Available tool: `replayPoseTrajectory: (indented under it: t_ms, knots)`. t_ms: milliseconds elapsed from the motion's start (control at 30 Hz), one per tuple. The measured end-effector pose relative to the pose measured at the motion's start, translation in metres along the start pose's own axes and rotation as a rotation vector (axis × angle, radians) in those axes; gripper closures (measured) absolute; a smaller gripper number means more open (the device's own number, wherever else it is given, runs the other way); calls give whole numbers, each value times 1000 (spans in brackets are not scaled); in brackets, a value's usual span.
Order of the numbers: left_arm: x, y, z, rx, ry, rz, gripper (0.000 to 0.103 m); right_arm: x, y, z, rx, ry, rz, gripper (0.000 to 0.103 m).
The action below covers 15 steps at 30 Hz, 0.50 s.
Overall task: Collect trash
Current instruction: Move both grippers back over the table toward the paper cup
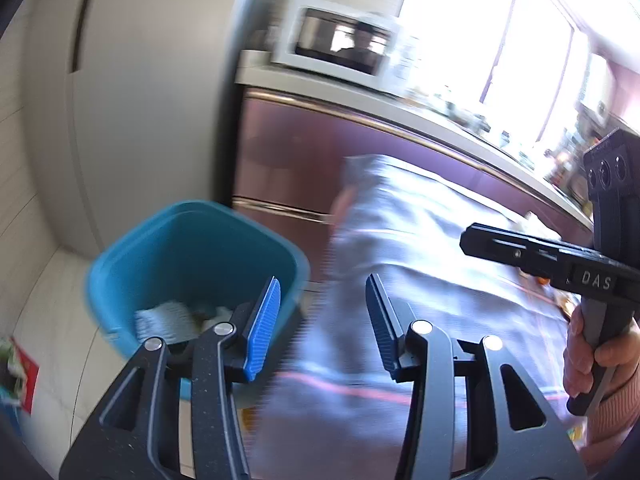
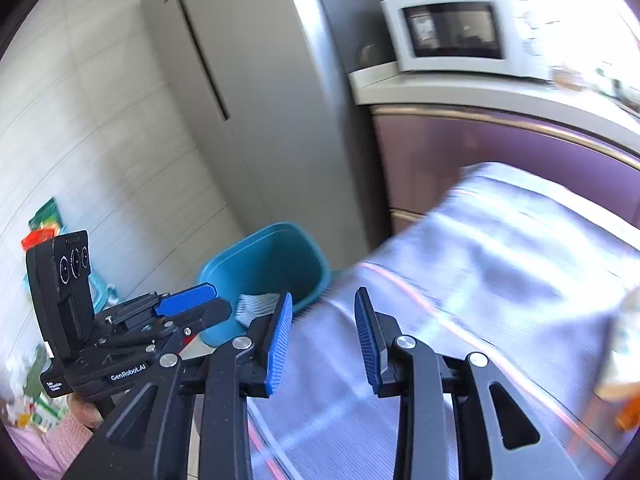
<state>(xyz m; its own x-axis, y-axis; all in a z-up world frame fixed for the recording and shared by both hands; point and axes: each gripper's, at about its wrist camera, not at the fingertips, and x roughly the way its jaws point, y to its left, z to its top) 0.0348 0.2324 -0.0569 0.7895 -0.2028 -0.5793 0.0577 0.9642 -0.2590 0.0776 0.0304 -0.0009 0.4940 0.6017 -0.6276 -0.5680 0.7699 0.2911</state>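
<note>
Above the blue bin [image 1: 192,264] and table edge [image 2: 500,280], left gripper [image 1: 323,324] and right gripper [image 2: 323,340], both apart, empty.

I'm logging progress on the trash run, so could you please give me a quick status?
Left gripper open, empty. Right gripper open, empty. Blue bin on floor beside the cloth-covered table, crumpled trash inside. Nothing blocking the bin.

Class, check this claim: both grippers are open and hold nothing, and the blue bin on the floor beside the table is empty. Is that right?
Not quite. The blue bin is not empty: the left wrist view shows crumpled pale trash at its bottom. The rest holds: left gripper and right gripper are open and hold nothing.
</note>
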Motion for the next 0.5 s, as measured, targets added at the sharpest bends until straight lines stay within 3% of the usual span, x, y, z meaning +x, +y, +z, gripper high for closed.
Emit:
replayPoseTrajectory:
  t_ms: [233, 500]
  knots:
    - [23, -73, 0, 112, 46, -127, 59, -64, -54, -29, 112, -62, -129, 73]
    - [57, -150, -1, 218, 97, -207, 59, -120, -116, -60, 240, -119, -287, 72]
